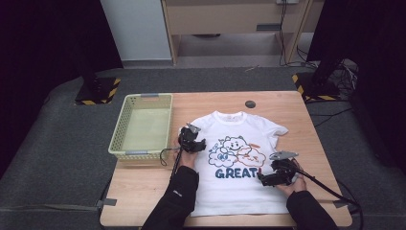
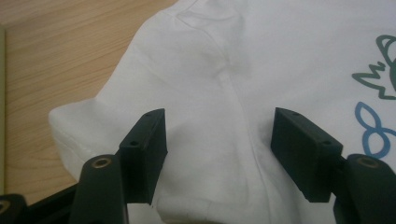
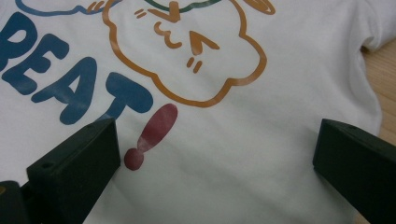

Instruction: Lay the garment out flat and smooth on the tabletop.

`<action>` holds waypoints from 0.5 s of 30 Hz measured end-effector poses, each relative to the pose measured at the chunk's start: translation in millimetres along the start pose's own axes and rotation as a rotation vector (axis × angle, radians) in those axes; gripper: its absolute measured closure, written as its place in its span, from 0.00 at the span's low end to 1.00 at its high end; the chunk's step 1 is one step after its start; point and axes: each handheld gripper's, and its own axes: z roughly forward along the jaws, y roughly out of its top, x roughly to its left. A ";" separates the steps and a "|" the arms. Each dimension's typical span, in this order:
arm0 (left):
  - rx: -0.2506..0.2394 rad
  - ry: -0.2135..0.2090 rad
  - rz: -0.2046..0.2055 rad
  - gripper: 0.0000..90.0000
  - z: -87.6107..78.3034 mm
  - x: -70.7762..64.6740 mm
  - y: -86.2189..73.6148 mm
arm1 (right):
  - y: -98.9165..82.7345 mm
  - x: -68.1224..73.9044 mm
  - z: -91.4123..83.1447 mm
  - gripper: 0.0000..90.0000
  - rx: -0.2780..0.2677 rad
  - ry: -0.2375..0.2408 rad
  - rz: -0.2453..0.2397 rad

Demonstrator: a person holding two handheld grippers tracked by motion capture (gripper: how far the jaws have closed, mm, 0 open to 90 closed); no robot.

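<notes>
Centrally on the wooden table (image 1: pixel 297 115), slightly right of the frame's middle in the high view, a white T-shirt (image 1: pixel 239 158) lies flat and face up, collar toward the top of the frame and hem toward the bottom, so its long axis runs top to bottom. A pale green basket (image 1: pixel 142 125) stands just left of it, apart from the fabric. The left gripper (image 1: pixel 200 143) sits at the shirt's left sleeve, and the right gripper (image 1: pixel 264 180) is at the lower right of the print. Both stand with jaws apart and nothing clamped. The left gripper is the nearer to the sleeve, so a fold of that sleeve probably comes next; the fabric lies directly ahead of and below its jaws. The left gripper view shows the sleeve (image 2: pixel 116 107) with its hem and shoulder seam between the separated jaws, detail too small to read from above. The right gripper view shows the orange cloud figure (image 3: pixel 187 51) and the red exclamation mark (image 3: pixel 152 135) close ahead, with a strip of table at the right edge.
</notes>
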 end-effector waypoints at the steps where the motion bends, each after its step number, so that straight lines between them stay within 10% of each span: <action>1: -0.001 0.004 0.006 0.40 0.2 -0.4 0.3 | 0.8 -0.1 0.6 0.01 0.002 0.000 0.001; 15: -0.004 -0.053 -0.055 0.36 -13.9 3.8 6.2 | 6.3 -2.6 0.5 0.02 0.009 -0.011 0.013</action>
